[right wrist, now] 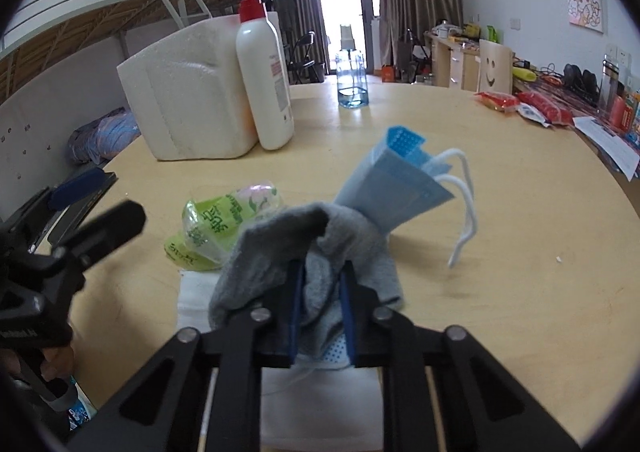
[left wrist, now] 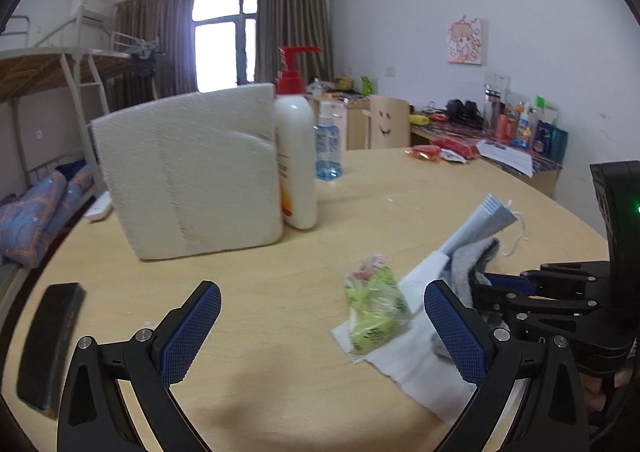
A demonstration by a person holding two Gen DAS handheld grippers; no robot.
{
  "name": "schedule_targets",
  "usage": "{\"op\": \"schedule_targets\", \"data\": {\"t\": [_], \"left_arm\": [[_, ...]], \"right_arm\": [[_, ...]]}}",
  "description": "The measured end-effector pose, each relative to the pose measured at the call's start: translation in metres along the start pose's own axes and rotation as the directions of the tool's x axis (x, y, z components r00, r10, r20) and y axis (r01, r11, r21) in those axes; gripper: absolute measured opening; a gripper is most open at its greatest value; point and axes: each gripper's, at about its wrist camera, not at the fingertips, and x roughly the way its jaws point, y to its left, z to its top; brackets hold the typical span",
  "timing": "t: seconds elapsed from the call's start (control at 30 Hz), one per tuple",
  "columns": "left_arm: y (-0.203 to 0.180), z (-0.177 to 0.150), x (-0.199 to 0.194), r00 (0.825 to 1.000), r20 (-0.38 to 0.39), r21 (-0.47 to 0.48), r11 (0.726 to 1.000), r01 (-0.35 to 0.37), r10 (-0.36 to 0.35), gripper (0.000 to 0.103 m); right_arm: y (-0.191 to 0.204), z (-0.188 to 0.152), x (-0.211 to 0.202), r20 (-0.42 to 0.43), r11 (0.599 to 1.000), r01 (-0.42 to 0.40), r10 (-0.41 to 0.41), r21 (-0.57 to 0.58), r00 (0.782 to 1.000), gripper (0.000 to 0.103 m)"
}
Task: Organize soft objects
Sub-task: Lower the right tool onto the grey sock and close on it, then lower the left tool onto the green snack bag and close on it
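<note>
- Right gripper (right wrist: 320,308): jaws drawn nearly together, pads pinching a bunched grey cloth (right wrist: 312,252) along with a folded blue face mask (right wrist: 396,187). The mask sticks up beyond the cloth, ear loops dangling.
- Left gripper (left wrist: 322,332): jaws spread wide, nothing between the pads. It hangs low over the wooden table (left wrist: 280,272), pointing forward and downward.
- Location of items: a green tissue packet (left wrist: 374,304) lies on a white tissue sheet (left wrist: 416,364) just beside the right-hand pad of the left gripper. The sheet runs under the right gripper.
- Judgement: the grab is made; a lift comes next. Raise slowly, since the two-layer pinch may shed the mask.
- Risk: the cloth hangs down to the sheet and may drag it, shifting the packet. The free gripper is well placed to steady it.
- Right gripper tilts steeply downward.
</note>
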Motion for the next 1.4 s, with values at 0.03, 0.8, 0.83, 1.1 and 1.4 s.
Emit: {"op": "schedule_targets", "data": {"t": [0.03, 0.8, 0.83, 1.1, 1.4], "left_arm": [[-0.002, 0.0, 0.001, 1.0, -0.006, 0.0, 1.0, 0.015, -0.015, 0.102], [-0.023, 0.001, 0.046, 0.973, -0.205, -0.025, 0.994, 0.102, -0.105, 0.052], [-0.024, 0.001, 0.047, 0.971, -0.214, -0.023, 0.995, 0.1, -0.102, 0.05], [-0.029, -0.001, 0.051, 0.961, -0.245, -0.014, 0.992, 0.128, -0.127, 0.025], [-0.028, 0.0, 0.045, 0.968, -0.221, -0.012, 0.993, 0.118, -0.118, 0.024]], "right_arm": [[0.0, 0.001, -0.001, 0.003, 1.0, -0.004, 0.004, 0.002, 1.0, 0.019], [-0.009, 0.003, 0.001, 0.018, 0.998, -0.037, 0.037, 0.042, 0.999, 0.02], [-0.009, 0.003, 0.001, 0.019, 0.998, -0.039, 0.039, 0.042, 0.999, 0.02], [-0.011, 0.001, -0.001, 0.028, 0.998, -0.05, 0.049, 0.043, 0.998, 0.02], [-0.013, 0.001, -0.004, 0.045, 0.997, -0.061, 0.059, 0.055, 0.997, 0.02]]}}
